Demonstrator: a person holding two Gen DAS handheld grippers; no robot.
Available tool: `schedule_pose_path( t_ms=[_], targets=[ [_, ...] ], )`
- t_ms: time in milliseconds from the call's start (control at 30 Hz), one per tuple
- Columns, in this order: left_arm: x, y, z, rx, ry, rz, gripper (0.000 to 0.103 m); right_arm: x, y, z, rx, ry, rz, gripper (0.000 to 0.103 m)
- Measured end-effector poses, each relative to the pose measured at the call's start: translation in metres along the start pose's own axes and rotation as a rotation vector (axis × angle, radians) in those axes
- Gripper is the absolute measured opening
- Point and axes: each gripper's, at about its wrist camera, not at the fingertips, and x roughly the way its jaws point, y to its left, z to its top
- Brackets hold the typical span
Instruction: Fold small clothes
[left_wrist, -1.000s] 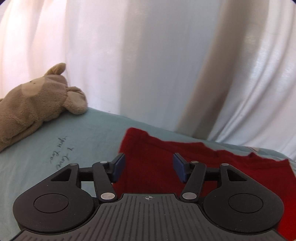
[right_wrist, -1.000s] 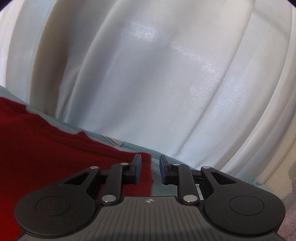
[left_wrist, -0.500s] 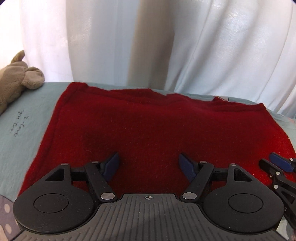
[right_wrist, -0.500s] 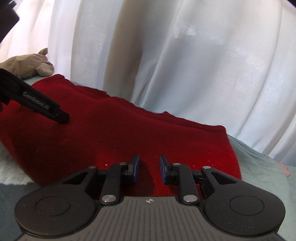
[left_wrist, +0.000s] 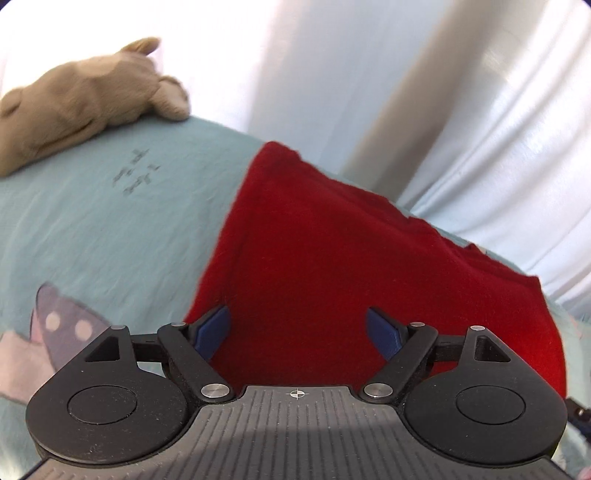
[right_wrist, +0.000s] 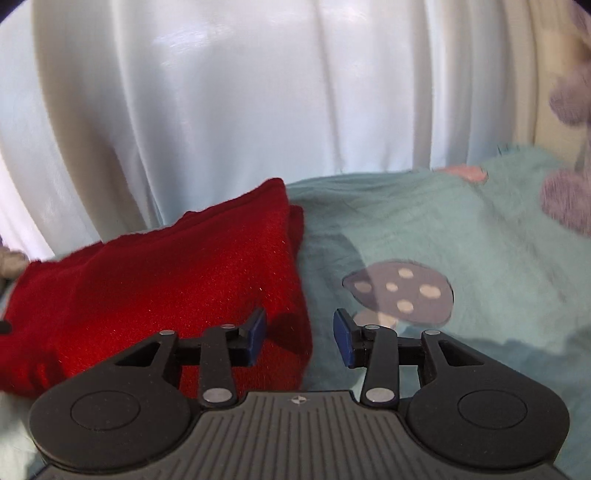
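A red woolly garment (left_wrist: 351, 266) lies folded flat on a pale green bedsheet (left_wrist: 110, 221). My left gripper (left_wrist: 298, 334) hovers over the garment's near left part, its jaws opening wide, nothing pinched between the blue pads. In the right wrist view the same red garment (right_wrist: 166, 288) fills the left half. My right gripper (right_wrist: 299, 336) sits over the garment's right edge, jaws opening, and the cloth lies under the left pad (right_wrist: 256, 336) without being gripped.
White curtains (right_wrist: 258, 92) hang close behind the bed. A tan plush toy (left_wrist: 81, 99) lies at the far left, a purple plush toy (right_wrist: 569, 195) at the far right. A mushroom print (right_wrist: 402, 295) marks the sheet right of the garment.
Both grippers have opened wider and swung apart: the left view now takes in the garment's left edge and the plush toy, the right view its right edge and the mushroom print.
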Motion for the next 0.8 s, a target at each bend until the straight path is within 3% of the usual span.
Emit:
schedule_pose_path(
  t_ms=[100, 200, 267, 333, 400, 500, 533, 567, 600, 667, 700, 800],
  targets=[
    [-0.012, 0.036, -0.006, -0.126, 0.013, -0.051, 0.086, -0.006, -0.041, -0.011, 0.257, 0.082, 0.12, 0.046],
    [-0.011, 0.052, -0.008, -0.18, 0.048, -0.03, 0.086, 0.001, -0.063, -0.022, 0.438, 0.113, 0.234, 0.057],
    [-0.011, 0.065, -0.013, -0.272, 0.072, -0.116, 0.086, 0.005, -0.067, -0.024, 0.51, 0.11, 0.292, 0.072],
    [-0.005, 0.073, -0.018, -0.361, 0.106, -0.228, 0.086, 0.014, -0.067, -0.026, 0.56, 0.117, 0.33, 0.073],
    [0.005, 0.074, -0.021, -0.417, 0.132, -0.269, 0.086, 0.026, -0.064, -0.028, 0.59, 0.151, 0.339, 0.073],
    [0.018, 0.071, -0.017, -0.449, 0.12, -0.308, 0.084, 0.036, -0.06, -0.029, 0.649, 0.135, 0.371, 0.073],
    [0.022, 0.07, -0.015, -0.46, 0.119, -0.31, 0.078, 0.04, -0.06, -0.029, 0.677, 0.136, 0.384, 0.074],
    [0.026, 0.069, -0.012, -0.473, 0.127, -0.295, 0.064, 0.042, -0.058, -0.029, 0.699, 0.136, 0.389, 0.073],
    [0.028, 0.068, -0.01, -0.476, 0.136, -0.286, 0.055, 0.045, -0.056, -0.028, 0.703, 0.137, 0.395, 0.071],
    [0.03, 0.069, -0.007, -0.478, 0.146, -0.275, 0.034, 0.049, -0.048, -0.024, 0.677, 0.157, 0.384, 0.046],
    [0.03, 0.068, -0.004, -0.479, 0.146, -0.271, 0.03, 0.05, -0.044, -0.021, 0.65, 0.164, 0.357, 0.044],
    [0.016, 0.063, 0.006, -0.421, 0.11, -0.273, 0.023, 0.041, -0.031, -0.006, 0.51, 0.122, 0.27, 0.021]
  ],
)
